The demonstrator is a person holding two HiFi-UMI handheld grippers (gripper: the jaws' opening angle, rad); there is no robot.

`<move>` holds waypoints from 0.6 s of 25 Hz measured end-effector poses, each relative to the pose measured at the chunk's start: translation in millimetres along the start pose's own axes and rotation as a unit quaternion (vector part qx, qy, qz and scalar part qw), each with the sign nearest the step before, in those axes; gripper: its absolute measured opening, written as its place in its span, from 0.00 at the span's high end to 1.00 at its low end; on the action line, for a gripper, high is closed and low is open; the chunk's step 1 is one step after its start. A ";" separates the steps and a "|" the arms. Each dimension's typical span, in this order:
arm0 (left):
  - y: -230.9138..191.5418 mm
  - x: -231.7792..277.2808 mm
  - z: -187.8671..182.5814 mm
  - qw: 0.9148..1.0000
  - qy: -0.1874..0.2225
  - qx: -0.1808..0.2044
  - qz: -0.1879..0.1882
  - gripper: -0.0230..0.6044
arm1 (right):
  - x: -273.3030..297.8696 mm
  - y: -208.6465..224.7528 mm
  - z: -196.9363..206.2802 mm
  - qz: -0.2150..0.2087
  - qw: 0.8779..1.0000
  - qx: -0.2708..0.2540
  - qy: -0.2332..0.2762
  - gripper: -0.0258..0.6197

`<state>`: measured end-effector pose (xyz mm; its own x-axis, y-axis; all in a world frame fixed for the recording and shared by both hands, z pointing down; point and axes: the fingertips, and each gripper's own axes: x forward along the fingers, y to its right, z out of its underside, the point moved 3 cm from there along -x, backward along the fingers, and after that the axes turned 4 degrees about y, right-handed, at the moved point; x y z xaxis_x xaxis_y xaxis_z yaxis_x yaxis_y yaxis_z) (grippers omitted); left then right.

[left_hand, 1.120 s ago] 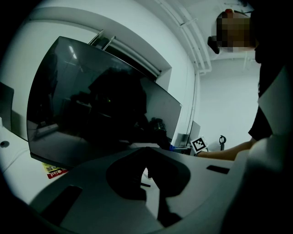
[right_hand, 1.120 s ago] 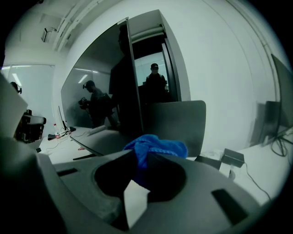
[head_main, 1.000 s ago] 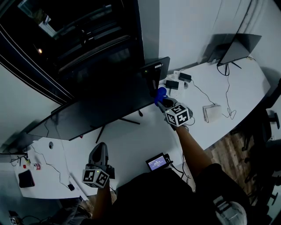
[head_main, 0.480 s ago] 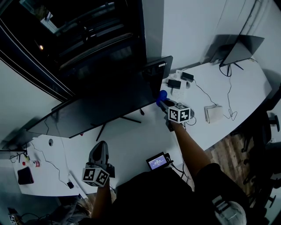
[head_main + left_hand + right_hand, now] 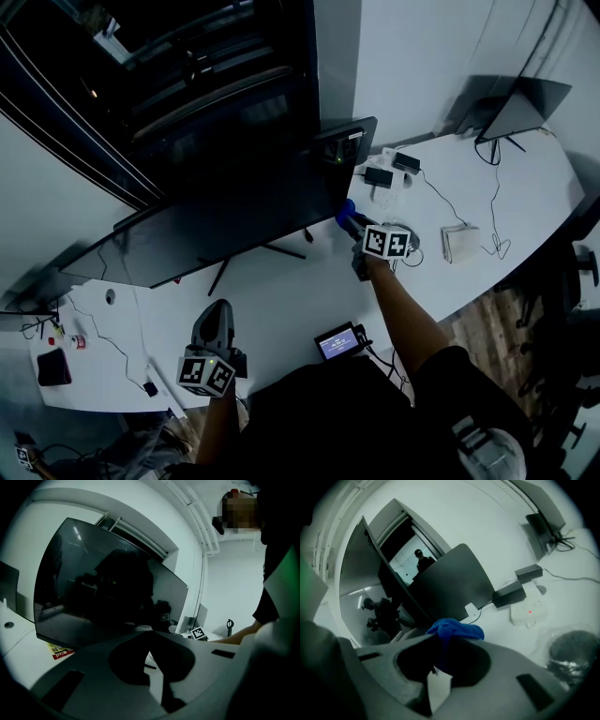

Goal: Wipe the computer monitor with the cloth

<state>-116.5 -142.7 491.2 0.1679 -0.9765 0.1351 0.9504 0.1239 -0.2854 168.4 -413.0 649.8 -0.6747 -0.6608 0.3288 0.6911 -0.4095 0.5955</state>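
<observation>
A crumpled, bright blue cloth (image 5: 455,630) is pinched in the right gripper's (image 5: 352,223) fingers beside the wide, dark, glossy monitor (image 5: 216,230). The left gripper's (image 5: 217,313) fingers are pressed together, empty.

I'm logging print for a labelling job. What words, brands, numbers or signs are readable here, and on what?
Nothing is legible in any view.
Small device screen: lit lines, too small to read.
Red and yellow sticker below the monitor: print blurred.
Marker cubes: black-and-white patterns only, no words.
</observation>
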 end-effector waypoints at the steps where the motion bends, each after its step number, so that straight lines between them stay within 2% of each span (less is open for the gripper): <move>1: 0.0 0.0 -0.5 1.000 0.000 0.000 0.000 0.97 | -0.2 -0.1 0.9 -0.001 1.000 0.014 0.004 0.86; 4: -0.6 0.2 -1.9 1.000 0.002 0.001 0.000 0.97 | -0.4 0.1 2.9 -0.002 1.000 0.030 0.009 0.86; 7: -0.7 -0.7 -0.4 1.000 0.001 0.000 0.000 0.97 | 1.2 -0.9 7.0 -0.014 0.997 0.078 0.006 0.86; 11: 2.5 -0.5 1.3 1.000 0.002 -0.002 0.003 0.97 | 2.3 -2.1 14.3 -0.034 0.984 0.172 0.023 0.86; 15: 3.1 -4.6 -1.4 1.000 0.007 -0.001 0.001 0.97 | 5.7 -9.8 21.5 -0.046 0.975 0.213 0.035 0.86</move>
<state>-114.7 -138.1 488.4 0.1658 -0.9787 0.1215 0.9495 0.1251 -0.2878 152.2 -399.2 661.5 -0.6998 -0.6803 0.2180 0.4480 -0.1802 0.8757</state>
